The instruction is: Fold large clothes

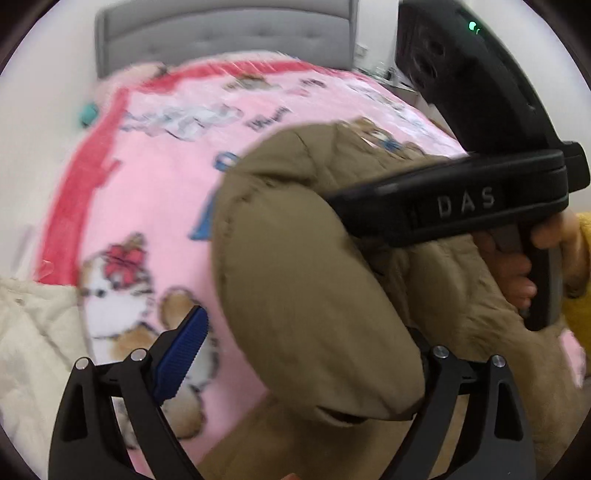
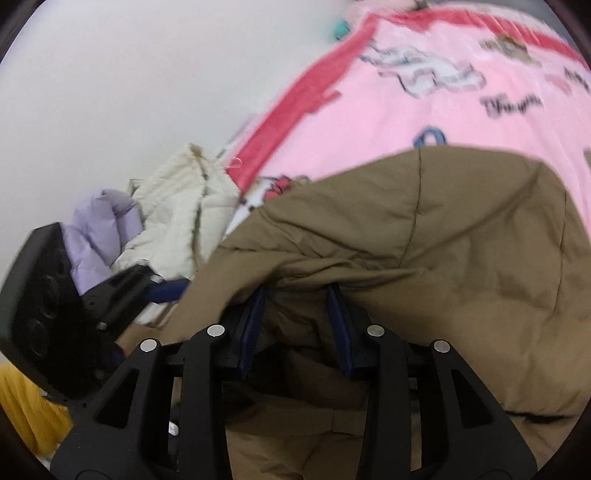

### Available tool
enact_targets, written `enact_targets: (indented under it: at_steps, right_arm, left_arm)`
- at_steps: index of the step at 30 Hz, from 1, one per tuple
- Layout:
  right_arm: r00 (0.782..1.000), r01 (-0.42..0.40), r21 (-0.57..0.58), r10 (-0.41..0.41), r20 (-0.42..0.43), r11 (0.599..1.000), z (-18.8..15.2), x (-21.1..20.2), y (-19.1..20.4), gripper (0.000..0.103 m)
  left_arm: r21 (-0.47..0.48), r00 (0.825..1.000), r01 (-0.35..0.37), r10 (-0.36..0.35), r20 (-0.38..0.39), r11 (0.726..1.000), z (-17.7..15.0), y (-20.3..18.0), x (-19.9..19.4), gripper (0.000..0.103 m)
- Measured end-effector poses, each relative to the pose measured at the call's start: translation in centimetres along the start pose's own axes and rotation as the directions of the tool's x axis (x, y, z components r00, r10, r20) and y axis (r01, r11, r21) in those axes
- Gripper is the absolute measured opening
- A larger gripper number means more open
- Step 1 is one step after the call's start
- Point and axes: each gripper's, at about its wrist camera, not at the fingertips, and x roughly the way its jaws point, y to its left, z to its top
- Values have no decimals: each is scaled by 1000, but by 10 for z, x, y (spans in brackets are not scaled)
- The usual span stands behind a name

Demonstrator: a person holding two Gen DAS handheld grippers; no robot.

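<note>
Presently, the large padded khaki-brown jacket (image 2: 424, 236) lies bunched on a pink fleece blanket with a red border and cartoon animal prints (image 1: 155, 177), which covers a bed with a grey tufted upholstered headboard (image 1: 225, 33).

Right gripper (image 2: 295, 295): its blue ribbed pads are drawn in narrow on a fold of the jacket, the cloth gathered between them and draped over their tips. In the left wrist view the same tool shows as a black body across the jacket, gripped at its handle by the person's hand (image 1: 517, 266), with a mustard-yellow sleeve (image 1: 581, 258) behind.

Left gripper (image 1: 295, 354): jaws stand wide. One blue ribbed pad (image 1: 184, 350) is clear over the blanket; the other is hidden behind a puffed roll of the jacket that lies between the fingers. No pinch on the cloth is visible.

Just beside the jacket, at the bed's edge, sit a cream quilted garment (image 2: 177, 206) and a lilac puffy garment (image 2: 99, 229), touching one another.
</note>
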Motion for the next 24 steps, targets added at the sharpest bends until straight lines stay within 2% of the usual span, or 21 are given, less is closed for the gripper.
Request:
enact_targets:
  at_steps: [2, 3, 5, 8, 9, 10, 11, 12, 14, 15, 17, 18, 19, 20, 23, 24]
  right_arm:
    - [999, 30, 26, -29, -35, 999, 4, 6, -6, 34]
    - [999, 15, 42, -13, -47, 999, 6, 9, -8, 34]
    - [999, -18, 59, 20, -37, 998, 9, 9, -7, 34]
    - [998, -24, 56, 27, -51, 998, 13, 13, -2, 34]
    - [999, -4, 41, 7, -54, 999, 14, 14, 1, 34]
    - [998, 16, 40, -14, -54, 999, 15, 16, 2, 34]
    - [998, 15, 63, -12, -54, 998, 15, 17, 0, 33]
    - [999, -4, 90, 8, -52, 996, 15, 17, -3, 33]
    - [999, -19, 127, 24, -34, 992, 14, 12, -12, 33]
    - [999, -27, 134, 31, -27, 991, 10, 8, -16, 33]
    - [999, -26, 137, 29, -21, 990, 6, 1, -22, 33]
    - [999, -36, 126, 36, -1, 991, 2, -8, -24, 34]
    - [999, -49, 113, 48, 14, 992, -1, -15, -25, 41]
    - [997, -67, 101, 65, 30, 993, -4, -25, -26, 51]
    - [991, -110, 76, 104, 81, 991, -11, -53, -29, 54]
    - [992, -66, 61, 59, 116, 996, -13, -69, -32, 54]
  left_arm:
    - [-42, 1000, 14, -14, 13, 999, 6, 3, -7, 89]
    - [-40, 1000, 8, -7, 19, 999, 10, 1, -12, 89]
    - [54, 998, -55, 54, 13, 997, 15, -14, -15, 89]
    - [140, 998, -49, 52, -19, 989, 16, -24, -9, 88]
    - [143, 999, -32, 31, 10, 989, 16, -23, -12, 87]
    - [142, 998, 19, -28, 57, 990, 14, -22, -19, 90]
    - [123, 983, 115, -131, 131, 986, 13, -18, -26, 94]
    - [99, 974, 149, -164, 158, 984, 13, -14, -27, 97]
    - [81, 961, 191, -203, 186, 978, 13, -9, -28, 97]
    - [85, 959, 193, -206, 193, 978, 12, -8, -30, 97]
    - [119, 963, 154, -175, 202, 981, 7, -12, -36, 98]
    - [137, 968, 90, -119, 222, 986, 4, -15, -41, 98]
    - [125, 967, 9, -41, 251, 992, 2, -16, -45, 98]
    - [110, 966, -35, 5, 260, 993, 2, -16, -47, 98]
    - [46, 959, -69, 53, 279, 997, 12, -10, -51, 98]
    - [26, 961, -71, 61, 271, 997, 19, -6, -50, 98]
